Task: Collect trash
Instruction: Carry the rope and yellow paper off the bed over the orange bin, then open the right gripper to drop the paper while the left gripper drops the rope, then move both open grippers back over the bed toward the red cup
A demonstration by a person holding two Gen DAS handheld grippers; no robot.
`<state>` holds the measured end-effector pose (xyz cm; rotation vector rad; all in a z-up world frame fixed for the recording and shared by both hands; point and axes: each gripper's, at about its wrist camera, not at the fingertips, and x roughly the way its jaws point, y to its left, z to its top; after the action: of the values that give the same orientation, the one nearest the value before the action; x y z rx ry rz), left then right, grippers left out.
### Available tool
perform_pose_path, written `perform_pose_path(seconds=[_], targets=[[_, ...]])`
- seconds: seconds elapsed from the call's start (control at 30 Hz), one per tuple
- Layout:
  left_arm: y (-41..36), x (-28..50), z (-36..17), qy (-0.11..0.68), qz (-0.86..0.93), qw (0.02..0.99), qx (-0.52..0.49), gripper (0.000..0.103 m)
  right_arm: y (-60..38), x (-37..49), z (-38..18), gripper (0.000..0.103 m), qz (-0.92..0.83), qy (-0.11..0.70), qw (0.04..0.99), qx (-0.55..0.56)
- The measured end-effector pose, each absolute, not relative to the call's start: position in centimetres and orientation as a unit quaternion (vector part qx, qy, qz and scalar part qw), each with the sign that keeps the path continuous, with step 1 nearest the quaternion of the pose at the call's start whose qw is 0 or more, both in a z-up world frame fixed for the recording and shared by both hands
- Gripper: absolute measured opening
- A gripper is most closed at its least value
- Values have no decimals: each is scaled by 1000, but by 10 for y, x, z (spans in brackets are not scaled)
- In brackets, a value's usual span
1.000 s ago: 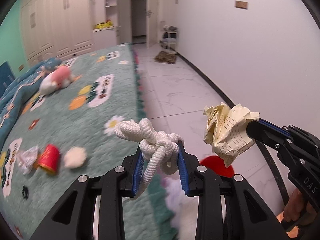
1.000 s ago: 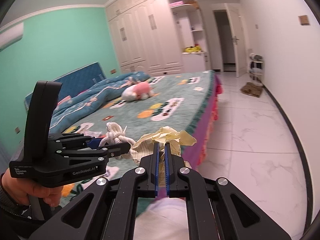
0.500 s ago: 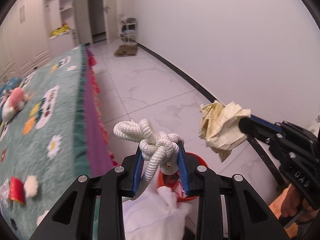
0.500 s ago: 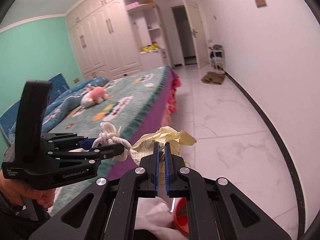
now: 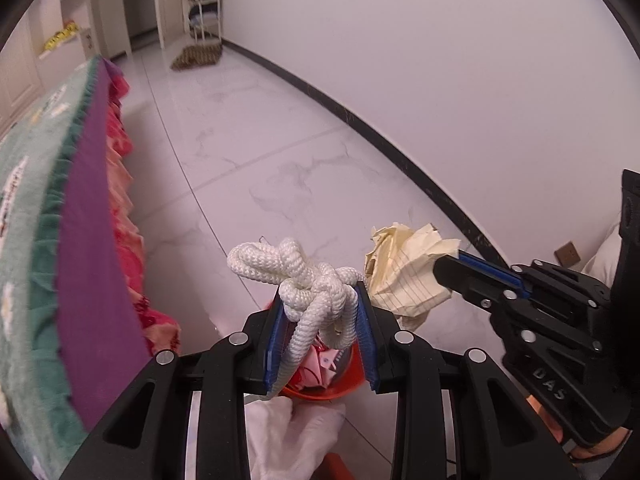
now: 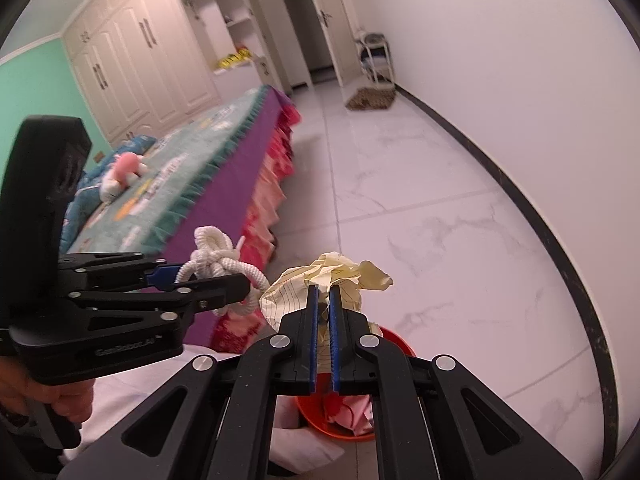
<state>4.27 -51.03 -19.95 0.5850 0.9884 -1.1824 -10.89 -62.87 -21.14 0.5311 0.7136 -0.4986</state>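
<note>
Above the orange bin (image 6: 394, 340), left jaws clamp knotted rope (image 5: 316, 288), right jaws crumpled paper (image 6: 320, 284).

Open floor (image 5: 304, 152) ahead of the jaws; bed edge (image 5: 92, 240) crowds the left, bin (image 6: 394, 344) sits just below.

white rope (image 5: 312, 280), yellow lined paper (image 5: 404, 276), orange bin (image 6: 394, 344), purple bedskirt (image 5: 96, 280)
</note>
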Motion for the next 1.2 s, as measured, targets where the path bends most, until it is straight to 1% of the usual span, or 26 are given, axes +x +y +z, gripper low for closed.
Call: perform_pose_path(seconds=[0.3,0.47,0.57,0.6,0.73,0.8,0.87,0.93,0.97,1.0,1.03,1.07,1.1,1.2], targets=[[-539,53,-259,507,-514,643,258,34,-654,-96,-296,5,-253,388,835,298],[-543,54,-290,549,-506,616,250,35,-656,-89,-325,5,-253,407,821,311],[-547,50,-303,555,-507,607,259,36,-659,-87,-343,7,-248,407,815,329],[-548,49,-305,557,-507,604,262,37,-661,-86,-348,10,-251,408,813,331],[-552,48,-319,570,-504,590,271,40,-664,-84,-364,10,-259,417,804,335],[-551,48,-322,570,-500,592,273,44,-666,-87,-368,12,-260,420,800,340],[-551,50,-324,575,-498,589,272,45,-667,-88,-371,21,-262,422,798,342],[-551,52,-326,578,-492,591,272,51,-667,-91,-374,24,-262,425,795,345],[-551,54,-326,579,-492,592,268,53,-668,-91,-374,28,-263,426,794,345],[-551,54,-326,581,-492,591,266,53,-667,-91,-373,30,-264,426,794,344],[-552,53,-325,580,-494,591,266,55,-667,-92,-373,31,-266,426,793,344],[-552,53,-324,577,-493,594,268,58,-668,-92,-373,31,-268,426,793,344],[-553,53,-325,575,-491,596,270,65,-668,-94,-373,31,-269,424,792,346],[-553,53,-324,573,-495,597,266,73,-671,-98,-368,31,-275,418,795,344]])
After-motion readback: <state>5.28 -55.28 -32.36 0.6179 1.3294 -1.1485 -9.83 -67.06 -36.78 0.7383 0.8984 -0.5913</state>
